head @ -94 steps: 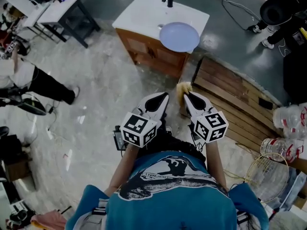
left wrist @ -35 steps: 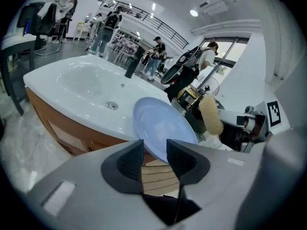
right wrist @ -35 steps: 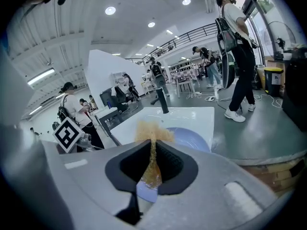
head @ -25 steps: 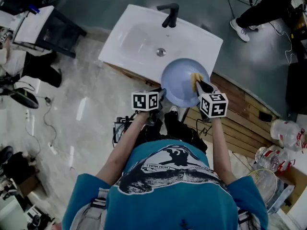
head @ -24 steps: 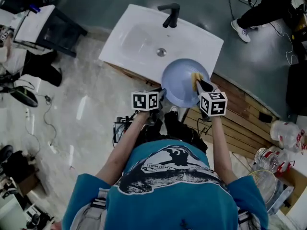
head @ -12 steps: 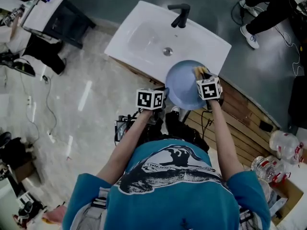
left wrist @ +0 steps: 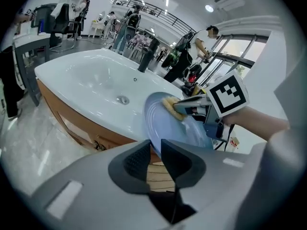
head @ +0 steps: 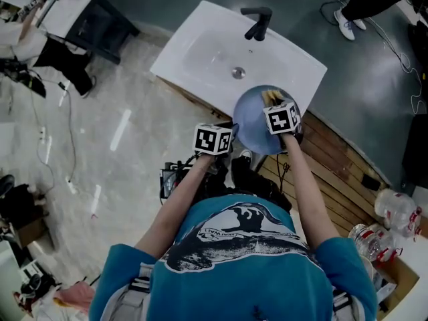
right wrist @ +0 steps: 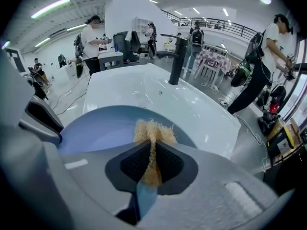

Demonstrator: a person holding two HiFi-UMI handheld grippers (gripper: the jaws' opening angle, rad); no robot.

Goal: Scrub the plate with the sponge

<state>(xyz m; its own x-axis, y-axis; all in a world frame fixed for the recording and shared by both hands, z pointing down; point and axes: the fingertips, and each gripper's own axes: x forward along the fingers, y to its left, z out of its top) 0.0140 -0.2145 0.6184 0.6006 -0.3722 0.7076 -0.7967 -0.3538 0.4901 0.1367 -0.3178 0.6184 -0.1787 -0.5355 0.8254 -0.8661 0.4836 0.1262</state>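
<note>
A pale blue plate is held up on edge in front of the white sink. Its near rim runs between the jaws of my left gripper, which grips it while the jaws ease slightly open. My right gripper is shut on a yellow fibrous sponge and presses it against the plate's face near the upper rim. In the head view the sponge shows just beyond the right gripper's marker cube, and the left gripper sits at the plate's lower left.
A black faucet stands at the back of the sink basin, with a drain in its middle. A wooden slatted platform lies to the right, with plastic bottles beyond it. Cables and several people stand around the room.
The plate, lying by the basin earlier, is now lifted on edge. Over the last second my right gripper slid the sponge across the plate toward its far rim.
</note>
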